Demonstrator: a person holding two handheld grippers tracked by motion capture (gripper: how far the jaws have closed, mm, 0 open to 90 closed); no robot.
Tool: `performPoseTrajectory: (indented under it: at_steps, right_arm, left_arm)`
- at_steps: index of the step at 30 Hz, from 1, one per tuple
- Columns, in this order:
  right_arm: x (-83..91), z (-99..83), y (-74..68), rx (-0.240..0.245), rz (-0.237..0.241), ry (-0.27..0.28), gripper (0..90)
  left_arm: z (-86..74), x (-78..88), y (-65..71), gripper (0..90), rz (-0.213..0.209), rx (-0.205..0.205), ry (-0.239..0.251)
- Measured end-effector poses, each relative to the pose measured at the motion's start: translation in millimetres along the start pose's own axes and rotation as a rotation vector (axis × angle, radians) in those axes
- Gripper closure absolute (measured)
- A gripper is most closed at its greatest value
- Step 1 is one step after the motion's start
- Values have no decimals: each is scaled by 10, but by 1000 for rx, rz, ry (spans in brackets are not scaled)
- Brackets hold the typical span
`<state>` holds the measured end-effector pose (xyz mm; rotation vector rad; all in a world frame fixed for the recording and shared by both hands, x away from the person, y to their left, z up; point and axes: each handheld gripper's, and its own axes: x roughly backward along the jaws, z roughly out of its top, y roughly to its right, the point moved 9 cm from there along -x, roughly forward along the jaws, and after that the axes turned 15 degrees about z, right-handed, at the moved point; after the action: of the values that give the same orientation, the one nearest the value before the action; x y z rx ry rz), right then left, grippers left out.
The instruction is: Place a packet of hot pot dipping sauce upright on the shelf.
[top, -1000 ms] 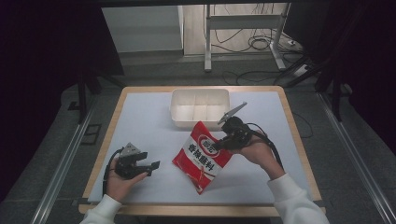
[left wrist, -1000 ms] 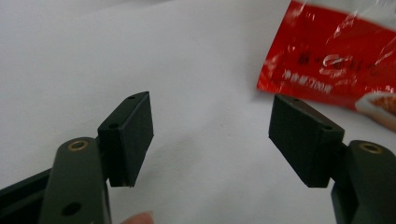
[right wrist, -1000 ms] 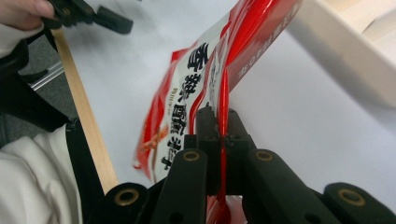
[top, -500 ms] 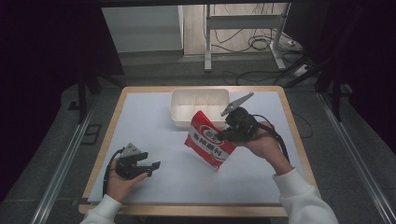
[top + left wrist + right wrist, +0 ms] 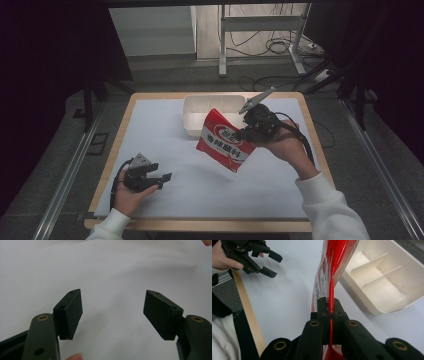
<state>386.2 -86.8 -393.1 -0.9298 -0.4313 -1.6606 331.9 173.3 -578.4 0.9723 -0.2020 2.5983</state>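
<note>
While two grippers work over the table, one of them is idle: the left gripper (image 5: 161, 178) rests low near the front left corner in the person's left hand (image 5: 129, 196), its two black jaws spread wide with nothing between them, their flat rectangular pads (image 5: 70, 313) hanging over bare white cloth. Farther in, the right gripper (image 5: 243, 135) is clamped tight on one red snack bag (image 5: 224, 143), pinching an edge of it between its pads (image 5: 323, 312). That single bag hangs in the air above the middle of the table, just in front of the tray, touching nothing else; its long axis runs slantwise, upper end toward the tray and lower corner toward the person's side, printed face turned up to the high view. Glossy, crinkled film catches the light along its pinched seam. Beyond it stands one white plastic tray (image 5: 192, 116), rectangular with rounded corners, split by thin dividers (image 5: 372, 267) into compartments. White cloth (image 5: 165, 130) covers the wooden-edged table (image 5: 122, 127).
</note>
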Motion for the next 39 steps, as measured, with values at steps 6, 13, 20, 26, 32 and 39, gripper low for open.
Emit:
performPoseTrajectory:
  at_steps: [6,13,20,26,32,39]
  right_arm:
    - [71,74,48,-2,-13,8,876]
    - [181,193,117,-12,-31,36,876]
    - [312,337,175,-6,-48,42,876]
    - [404,426,227,-14,-64,55,876]
    - [461,484,315,-18,-88,68,876]
    - [499,515,393,-30,-104,67,876]
  left_arm:
    - [3,-4,-6,309,1,2,2]
    - [3,-9,-7,309,1,3,2]
    - [3,-10,-7,309,-1,6,1]
    - [-1,-11,-6,309,-2,4,-3]
    - [1,-9,-9,308,-4,1,-2]
    - [0,-12,-8,306,-5,3,-3]
